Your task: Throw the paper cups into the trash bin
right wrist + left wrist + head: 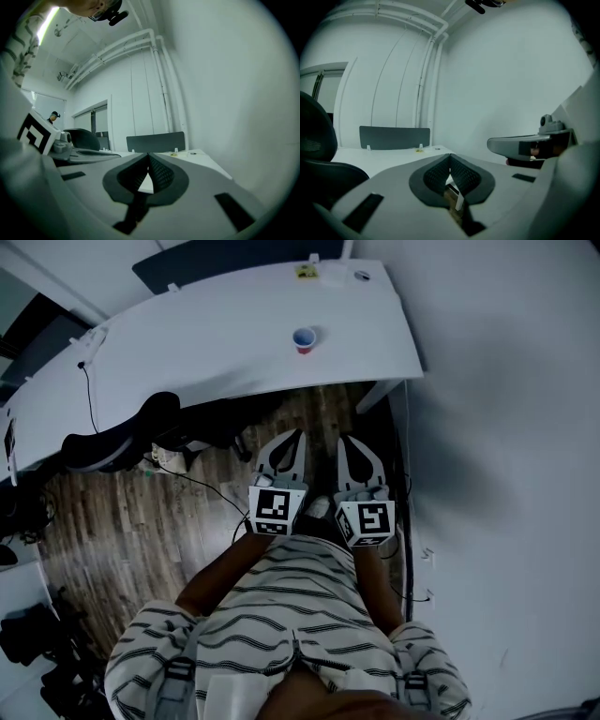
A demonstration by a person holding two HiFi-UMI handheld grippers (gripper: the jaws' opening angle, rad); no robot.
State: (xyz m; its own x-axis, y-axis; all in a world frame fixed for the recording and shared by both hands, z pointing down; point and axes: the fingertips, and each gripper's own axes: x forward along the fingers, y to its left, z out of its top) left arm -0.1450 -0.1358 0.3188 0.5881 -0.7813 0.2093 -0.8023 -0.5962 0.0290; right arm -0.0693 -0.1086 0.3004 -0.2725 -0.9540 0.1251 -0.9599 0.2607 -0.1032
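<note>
My left hand-held gripper and right hand-held gripper are closed and empty, the cup sits untouched near the table's front edge, no bin visible, so nothing's done.

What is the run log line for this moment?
left tool: shut, empty | right tool: shut, empty | paper cup: upright on desk, untouched, ahead of both tools

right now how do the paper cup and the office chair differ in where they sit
The red paper cup stands upright on the white desk; the black office chair stands on the wood floor at the desk's edge. The cup is small, the chair far larger. Both stand untouched.
</note>
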